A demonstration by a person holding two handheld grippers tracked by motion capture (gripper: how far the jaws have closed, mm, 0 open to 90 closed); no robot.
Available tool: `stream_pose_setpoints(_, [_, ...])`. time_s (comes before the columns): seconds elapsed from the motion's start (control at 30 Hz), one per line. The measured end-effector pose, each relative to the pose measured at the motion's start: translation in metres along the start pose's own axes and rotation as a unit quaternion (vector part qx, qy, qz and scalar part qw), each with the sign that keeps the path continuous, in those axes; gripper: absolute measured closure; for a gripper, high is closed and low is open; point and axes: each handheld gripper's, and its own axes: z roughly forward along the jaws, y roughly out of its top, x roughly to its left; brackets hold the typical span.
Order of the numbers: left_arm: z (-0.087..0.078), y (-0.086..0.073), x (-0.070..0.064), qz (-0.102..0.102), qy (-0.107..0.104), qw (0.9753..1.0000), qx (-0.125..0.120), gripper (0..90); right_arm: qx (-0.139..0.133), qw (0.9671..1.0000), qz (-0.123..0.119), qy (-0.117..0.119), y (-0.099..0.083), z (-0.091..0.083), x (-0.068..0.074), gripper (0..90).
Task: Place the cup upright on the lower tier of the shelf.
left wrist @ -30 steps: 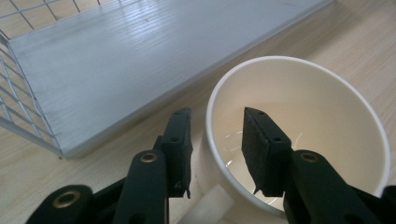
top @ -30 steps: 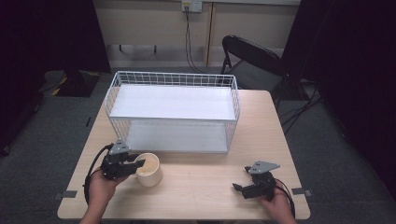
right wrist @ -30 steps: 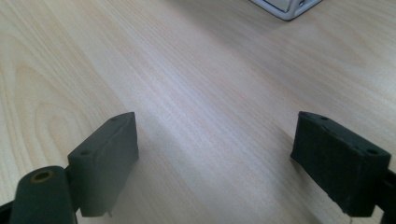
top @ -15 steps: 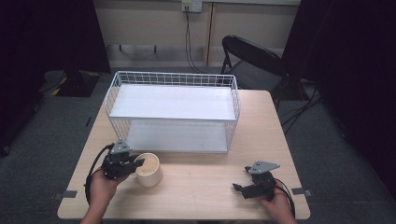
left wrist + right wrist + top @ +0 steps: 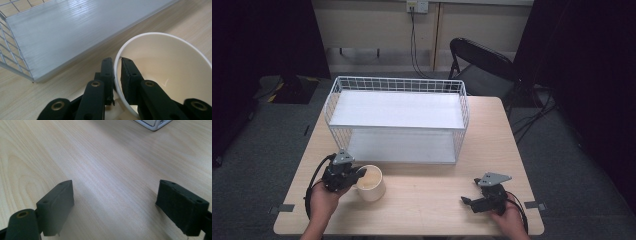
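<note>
Paper cup (image 5: 371, 183) stands upright on the counter (image 5: 427, 200), just in front of the wire basket (image 5: 398, 120), near its left front corner. Left tool (image 5: 117, 75) clenched on the cup's rim, one jaw inside, one outside. Right tool (image 5: 468, 201) released, jaws wide apart, low over bare counter, well right of cup & in front of basket's right end.

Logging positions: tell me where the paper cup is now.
High view: the paper cup stands front-left on the table, before the wire basket, its rim pinched by the left tool.
</note>
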Motion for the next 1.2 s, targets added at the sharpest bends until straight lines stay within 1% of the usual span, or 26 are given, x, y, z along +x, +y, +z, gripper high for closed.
stream_pose_setpoints(0.03, [0.000, 0.000, 0.000, 0.000, 0.000, 1.0000, 0.000, 80.9, -0.001, 1.0000, 0.000, 0.001, 0.000, 0.000, 0.000, 13.6])
stream_pose_setpoints(0.07, [0.000, 0.000, 0.000, 0.005, 0.003, 1.0000, 0.000, 81.2, -0.002, 1.0000, 0.000, 0.001, 0.000, 0.000, 0.000, 13.6])
stream_pose_setpoints(0.33, [-0.001, 0.001, -0.001, 0.008, 0.016, 0.9998, 0.006, 81.9, -0.001, 1.0000, 0.000, 0.001, 0.000, 0.000, 0.000, 13.6])
stream_pose_setpoints(0.4, [-0.001, 0.001, -0.001, 0.005, 0.017, 0.9998, 0.006, 81.9, -0.001, 1.0000, 0.000, 0.001, 0.000, 0.000, 0.000, 13.6])
stream_pose_setpoints(0.43, [-0.001, 0.001, 0.000, -0.003, 0.020, 0.9998, 0.006, 81.9, -0.001, 1.0000, 0.000, 0.001, 0.000, 0.000, 0.000, 13.6])
stream_pose_setpoints(0.5, [-0.002, 0.001, 0.001, -0.005, 0.021, 0.9998, 0.006, 82.0, -0.001, 1.0000, 0.000, 0.001, 0.000, 0.000, 0.000, 13.6])
stream_pose_setpoints(0.53, [-0.002, 0.000, 0.002, -0.009, 0.022, 0.9997, 0.006, 82.0, 0.000, 1.0000, 0.000, 0.000, 0.000, 0.000, 0.000, 13.6])
stream_pose_setpoints(0.6, [-0.002, 0.001, 0.003, -0.009, 0.023, 0.9997, 0.006, 82.1, 0.000, 1.0000, 0.000, 0.000, 0.000, 0.000, 0.000, 13.6])
stream_pose_setpoints(0.63, [-0.003, 0.001, 0.003, -0.010, 0.027, 0.9996, 0.006, 82.1, -0.001, 1.0000, 0.000, 0.001, 0.000, 0.000, 0.000, 13.6])
stream_pose_setpoints(0.73, [-0.003, 0.001, 0.004, -0.016, 0.028, 0.9995, 0.005, 82.1, 0.000, 1.0000, 0.000, 0.000, 0.000, 0.000, 0.000, 13.6])
stream_pose_setpoints(0.8, [-0.004, 0.002, 0.004, -0.024, 0.028, 0.9993, 0.005, 82.2, -0.001, 1.0000, 0.000, 0.001, 0.000, 0.000, 0.000, 13.6])
stream_pose_setpoints(0.87, [-0.005, 0.003, 0.005, -0.026, 0.027, 0.9993, 0.006, 82.2, 0.000, 1.0000, 0.000, 0.000, 0.000, 0.000, 0.000, 13.6])
stream_pose_setpoints(0.93, [-0.006, 0.007, 0.005, -0.025, 0.033, 0.9991, 0.006, 82.3, -0.001, 1.0000, 0.000, 0.001, 0.000, 0.000, 0.000, 13.6])
stream_pose_setpoints(0.97, [-0.006, 0.008, 0.005, -0.029, 0.033, 0.9990, 0.003, 82.3, -0.001, 1.0000, 0.000, 0.000, 0.000, 0.000, 0.000, 13.6])
stream_pose_setpoints(1.03, [-0.005, 0.010, 0.005, -0.031, 0.034, 0.9989, 0.005, 82.3, 0.000, 1.0000, 0.000, 0.000, 0.000, 0.000, 0.000, 13.6])
stream_pose_setpoints(1.2, [-0.004, 0.013, 0.005, -0.037, 0.035, 0.9987, 0.002, 82.3, 0.000, 1.0000, 0.000, 0.000, 0.000, 0.000, 0.000, 13.6])
